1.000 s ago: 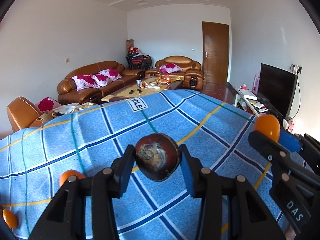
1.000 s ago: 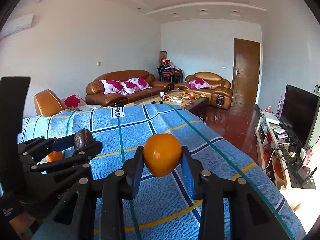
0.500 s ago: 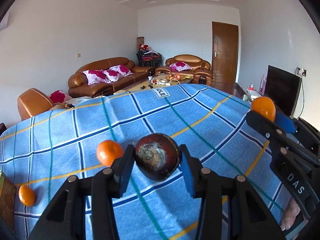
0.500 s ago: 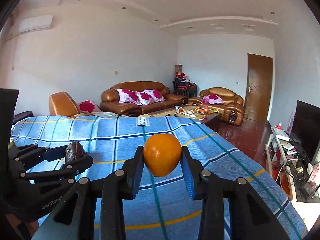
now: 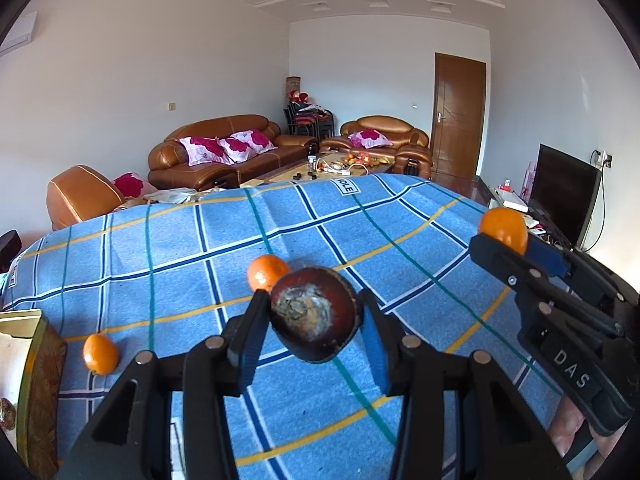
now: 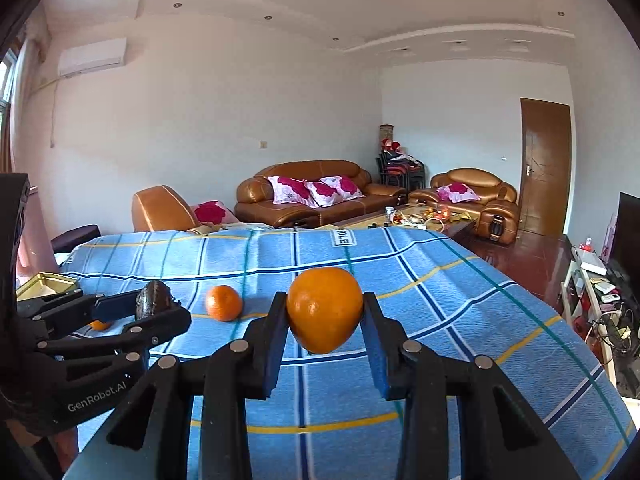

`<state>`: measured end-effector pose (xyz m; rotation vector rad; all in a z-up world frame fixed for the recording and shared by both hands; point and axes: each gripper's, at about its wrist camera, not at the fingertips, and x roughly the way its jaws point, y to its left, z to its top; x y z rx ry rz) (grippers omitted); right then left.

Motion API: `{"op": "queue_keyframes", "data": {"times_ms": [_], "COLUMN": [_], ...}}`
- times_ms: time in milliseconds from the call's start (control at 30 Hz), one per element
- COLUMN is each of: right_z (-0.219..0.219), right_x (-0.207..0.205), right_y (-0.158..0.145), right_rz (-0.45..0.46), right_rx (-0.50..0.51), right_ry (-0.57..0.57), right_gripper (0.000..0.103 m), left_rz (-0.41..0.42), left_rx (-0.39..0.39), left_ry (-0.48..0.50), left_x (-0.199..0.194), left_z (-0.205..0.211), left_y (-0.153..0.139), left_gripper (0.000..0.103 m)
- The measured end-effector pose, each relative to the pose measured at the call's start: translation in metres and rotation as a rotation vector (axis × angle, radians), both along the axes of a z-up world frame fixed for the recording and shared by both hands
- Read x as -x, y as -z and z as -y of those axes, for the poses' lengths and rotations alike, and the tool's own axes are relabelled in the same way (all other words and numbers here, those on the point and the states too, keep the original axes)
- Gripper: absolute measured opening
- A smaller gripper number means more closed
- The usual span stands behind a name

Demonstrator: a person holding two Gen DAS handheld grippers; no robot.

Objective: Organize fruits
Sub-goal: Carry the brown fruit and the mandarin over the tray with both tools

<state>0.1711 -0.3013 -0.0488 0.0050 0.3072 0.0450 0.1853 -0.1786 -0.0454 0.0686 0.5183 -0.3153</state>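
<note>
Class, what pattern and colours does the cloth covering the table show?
The cloth is light blue, checked with dark blue, white, teal and yellow lines; the right wrist view shows it best.

Both tools have swung toward the left of the room. In the left wrist view a loose orange (image 5: 267, 272), a second ago half hidden at the lower left, now lies just behind the dark fruit (image 5: 315, 314); a second loose orange (image 5: 100, 353) has come further in, and a gold tin (image 5: 30, 344) has entered at the left edge. In the right wrist view the air conditioner (image 6: 91, 57) has appeared, and the tin's rim (image 6: 44, 283) beyond the left tool (image 6: 158, 307).
</note>
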Motion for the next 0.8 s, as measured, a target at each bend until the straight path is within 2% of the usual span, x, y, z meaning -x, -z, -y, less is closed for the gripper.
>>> {"op": "queue_keyframes", "data": {"times_ms": [800], "right_z": [-0.093], "right_x": [0.042], "right_y": [-0.023], "right_rz": [0.068], "right_rx": [0.052], "right_ry": [-0.215], "right_gripper": [0.038], "left_rz": [0.053], "left_rx": [0.045], "left_ry": [-0.102], "left_x": [0.055], "left_z": [-0.081], "left_y": [-0.026], "left_gripper": [0.046]}}
